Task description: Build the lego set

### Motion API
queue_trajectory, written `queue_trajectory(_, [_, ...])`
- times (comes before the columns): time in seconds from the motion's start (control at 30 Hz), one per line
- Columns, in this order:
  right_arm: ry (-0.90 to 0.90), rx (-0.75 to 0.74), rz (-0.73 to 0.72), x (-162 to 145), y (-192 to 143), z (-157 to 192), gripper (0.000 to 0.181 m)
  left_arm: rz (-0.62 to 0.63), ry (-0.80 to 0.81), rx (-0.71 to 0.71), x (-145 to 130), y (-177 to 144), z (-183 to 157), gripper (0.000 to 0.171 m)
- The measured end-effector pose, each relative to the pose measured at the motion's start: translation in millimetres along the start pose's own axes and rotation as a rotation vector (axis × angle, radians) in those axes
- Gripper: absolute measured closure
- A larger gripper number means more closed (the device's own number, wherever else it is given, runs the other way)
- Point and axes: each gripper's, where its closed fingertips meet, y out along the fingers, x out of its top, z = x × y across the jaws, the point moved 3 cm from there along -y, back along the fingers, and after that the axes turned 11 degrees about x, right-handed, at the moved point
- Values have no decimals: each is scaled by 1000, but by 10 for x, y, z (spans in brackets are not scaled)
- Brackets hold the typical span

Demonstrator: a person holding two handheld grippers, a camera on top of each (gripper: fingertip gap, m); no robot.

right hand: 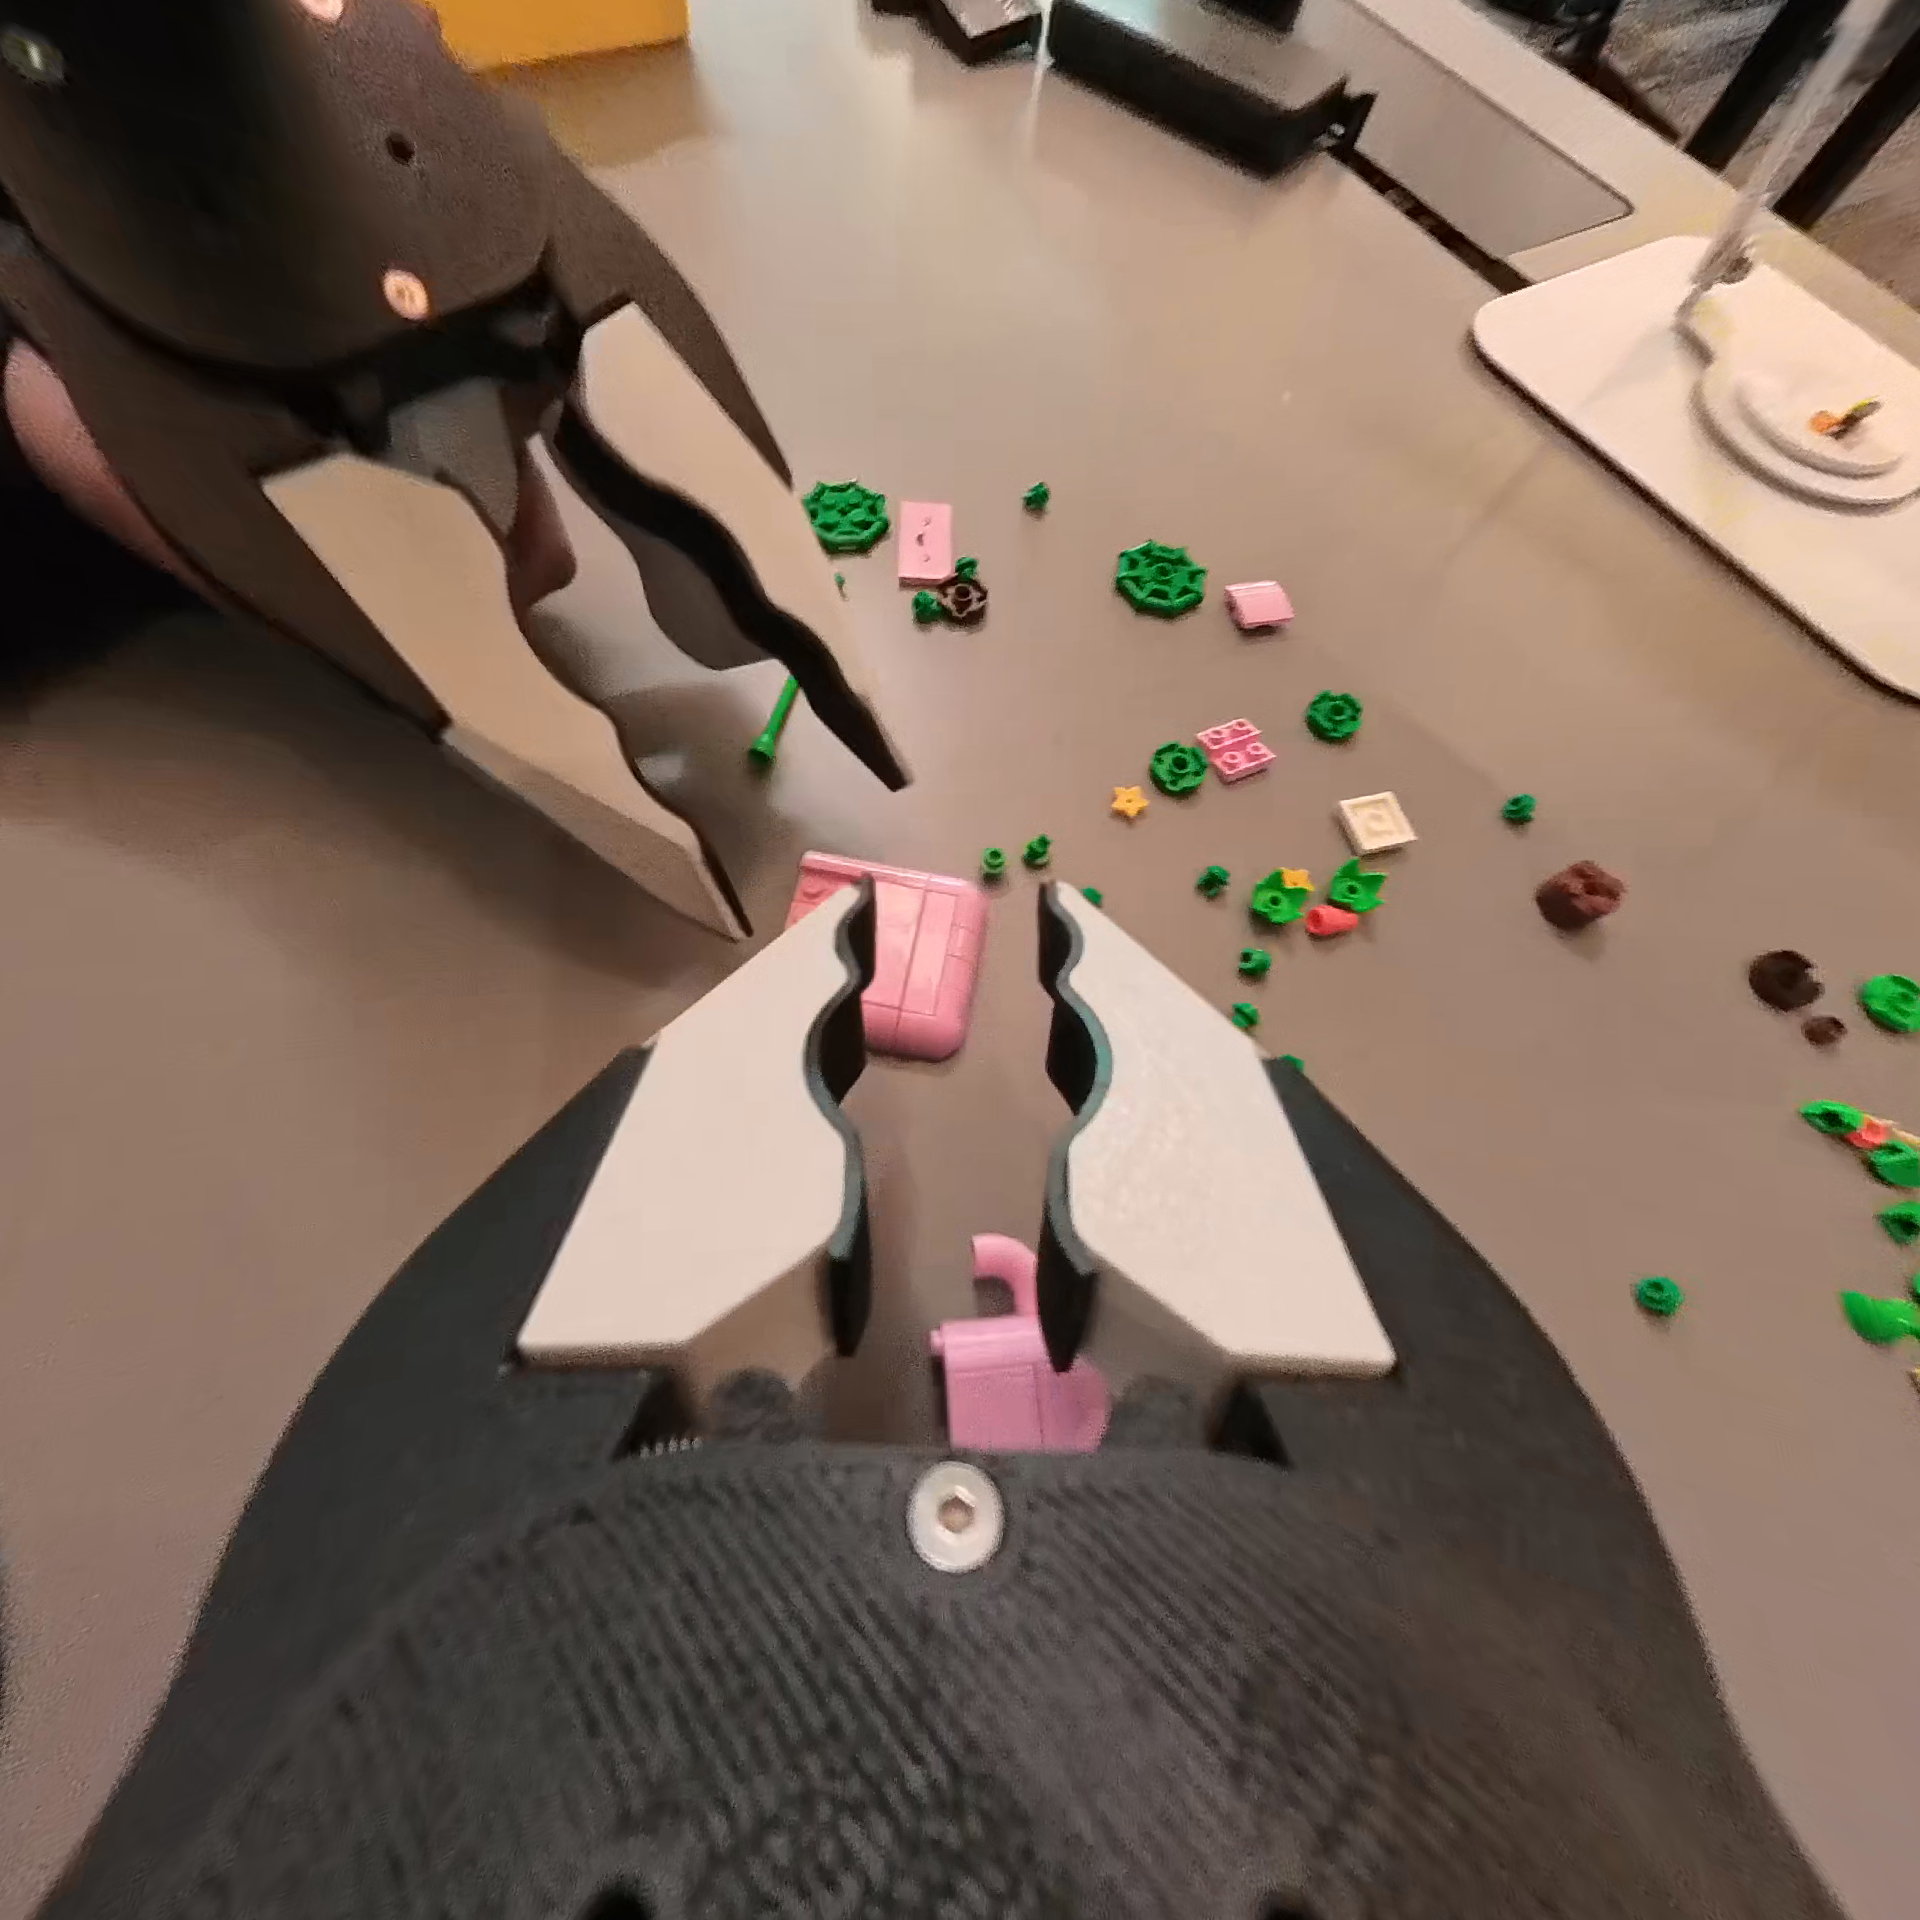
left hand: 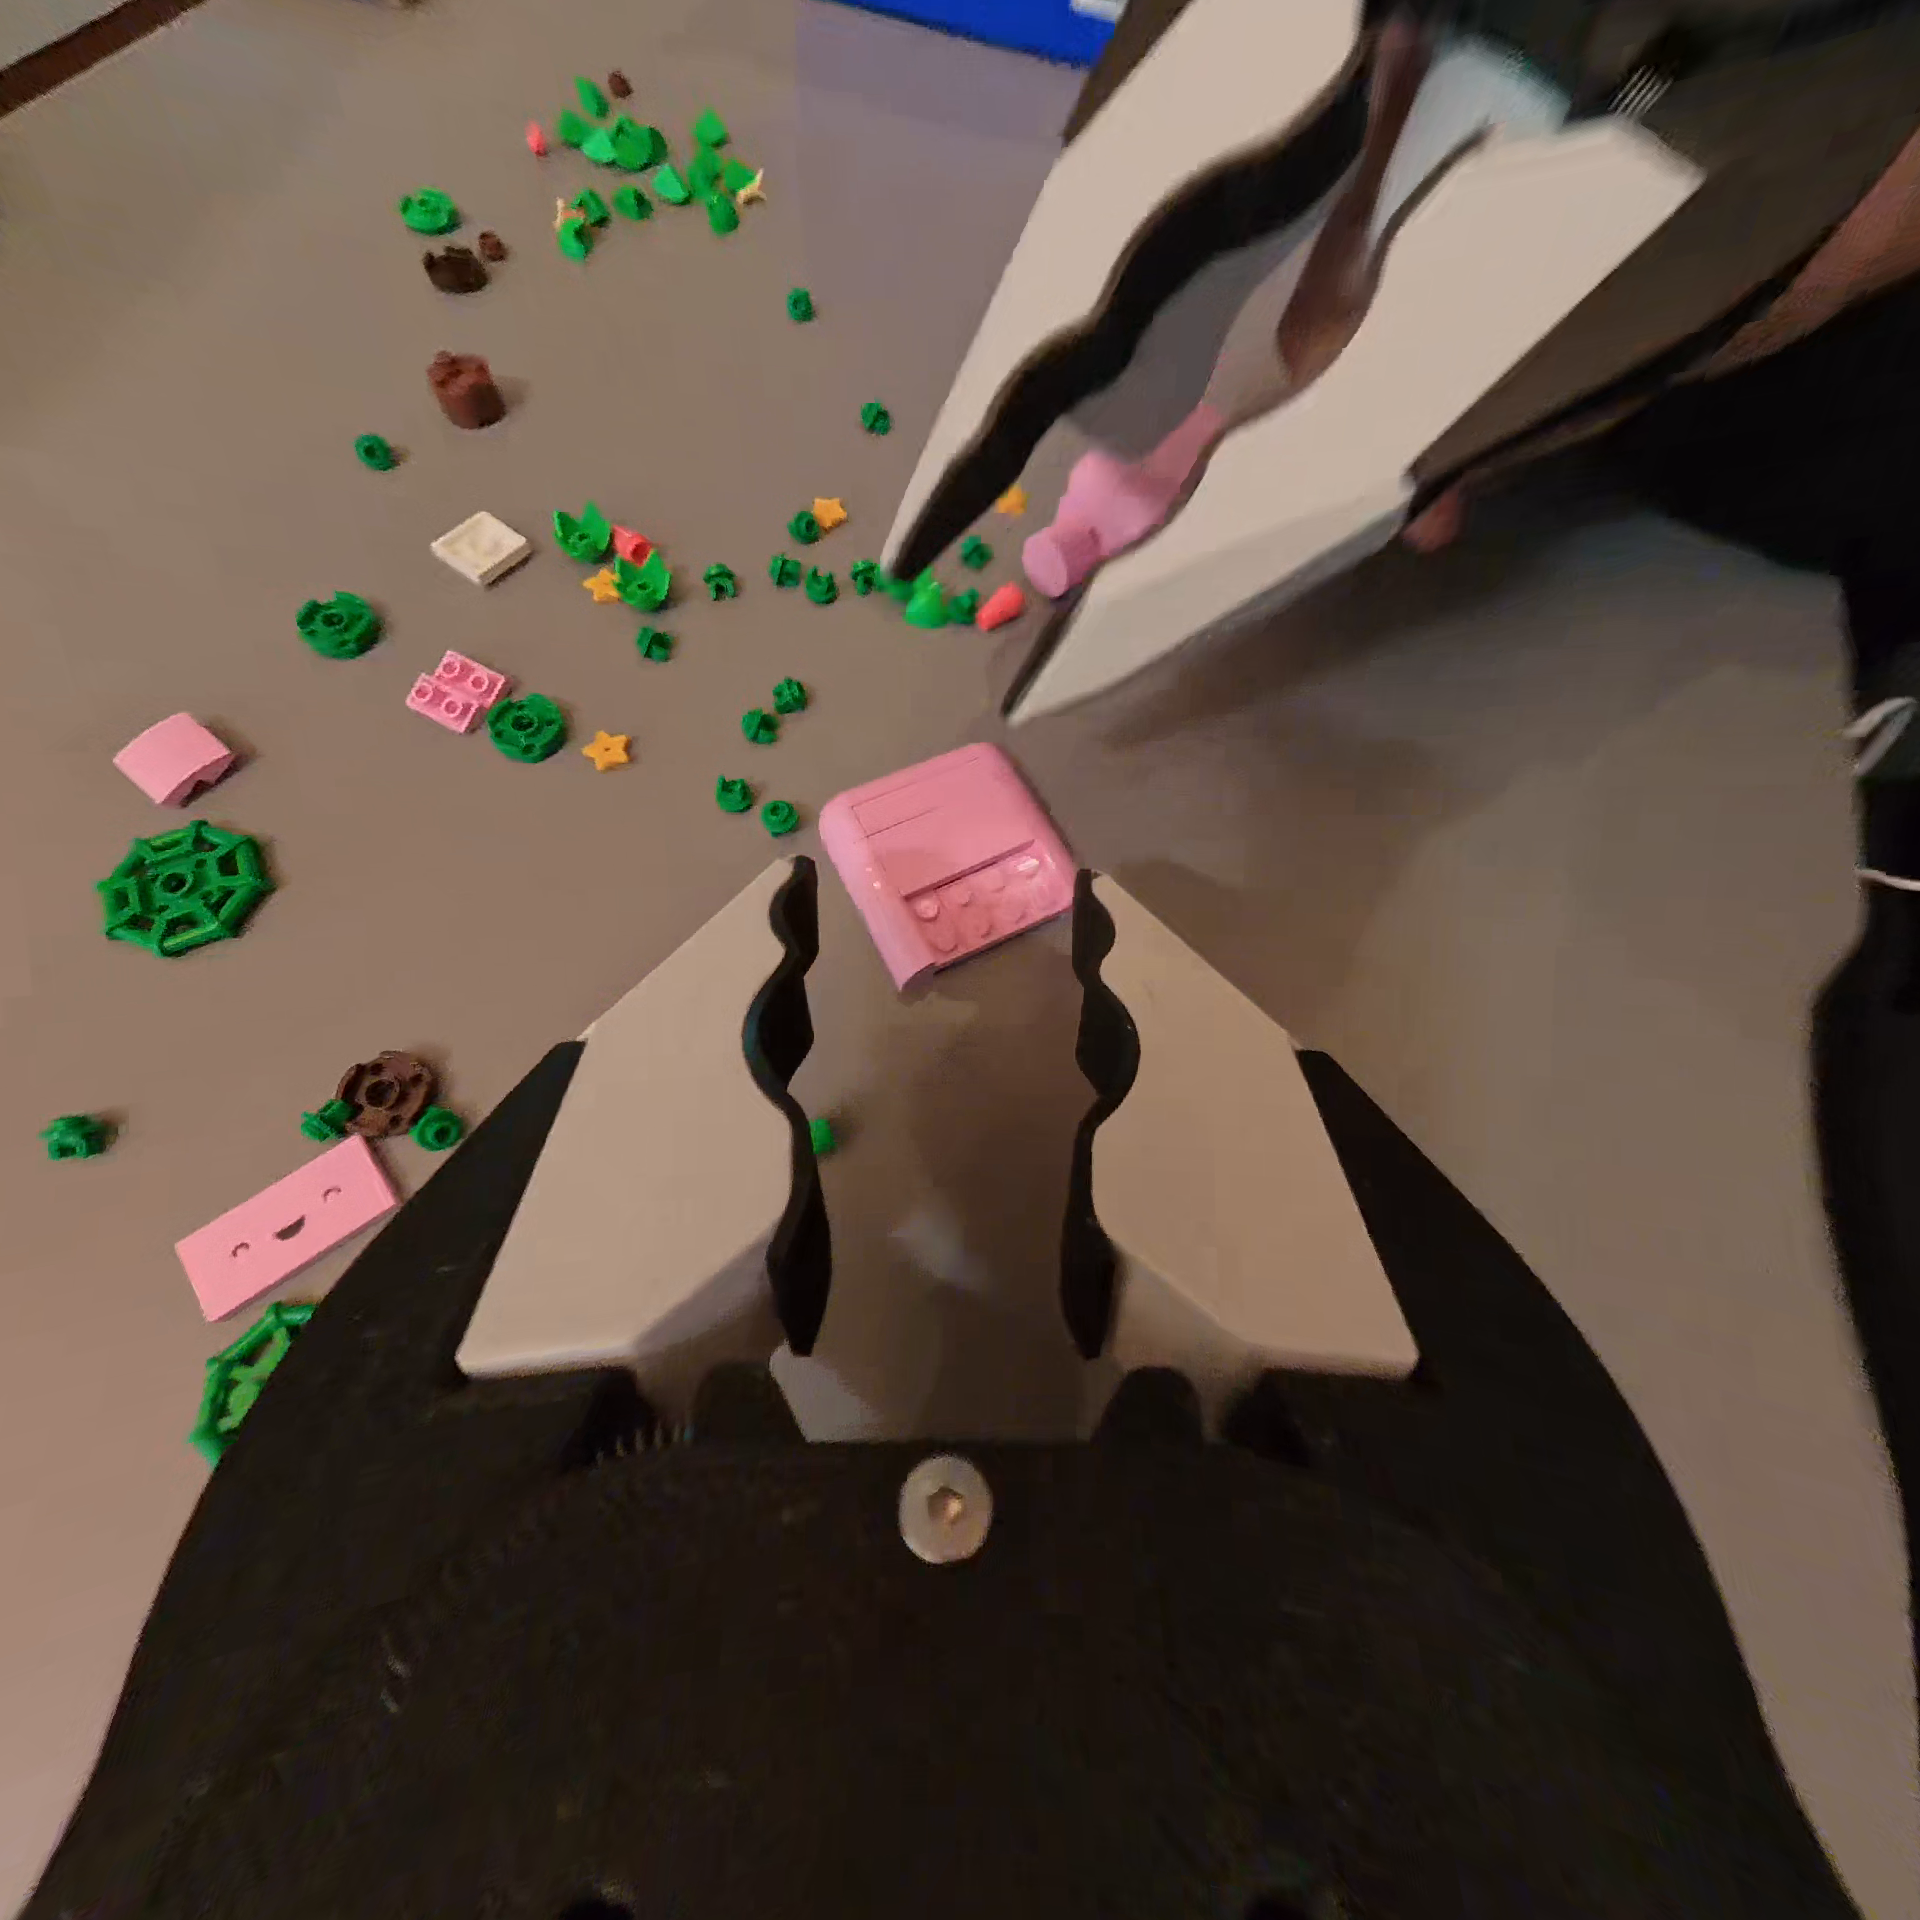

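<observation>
Nearest in the right wrist view, the right tool (right hand: 951, 920) stands with its jaws apart and nothing clamped between them. A small pink watering-can-like piece (right hand: 1013, 1371) lies on the tabletop (right hand: 1039, 364) under the base of the jaws, partly hidden by the right-hand finger; whether it touches that finger I cannot tell.

Just beyond both tools' tips lies the pink assembly (left hand: 940, 868), a flat, rounded block with studs showing on one part of its top. It sits well in from any tabletop edge. The left tool (left hand: 940, 878) is also parted and empty, its tips on either side of the block's near end without clearly touching it.

The block looks like hard, light, smooth plastic. It should not deform, but it will likely skate on the slick surface if pushed from one side. The best hold is probably across its two straight flanks, low down, with one tool steadying while the other presses a part on. The rounded corners would likely let it squirt out.

Farther off, towards the middle of the tabletop, loose parts lie scattered:
- pink two-by-two plates (left hand: 457, 688) and a white tile (left hand: 480, 545)
- green round plates (left hand: 527, 727) and a green web-like wheel (left hand: 185, 888)
- a pink face tile (left hand: 286, 1226)
- brown trunk pieces (left hand: 465, 390)

These tiny bits are judged fiddly and easy to flick away. A fingertip pinch from the sides suits them best.
</observation>
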Motion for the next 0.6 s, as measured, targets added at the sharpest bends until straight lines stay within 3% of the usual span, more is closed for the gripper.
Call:
queue_trajectory(0.1, [32, 41, 3, -10, -2, 26, 153, 61, 4, 46, -53, 69, 34, 119])
queue_trajectory(0.27, [-6, 24, 142, -201, 131, 90, 150, 123, 28, 39, -114, 127, 6, 116])
queue_trajectory(0.4, [4, 26, 181, -267, 168, 100, 143, 151, 81, 36, -152, 149, -49, 129])
queue_trajectory(0.6, [15, 56, 197, -313, 210, 134, 150, 145, 119, -5, -163, 126, -129, 148])
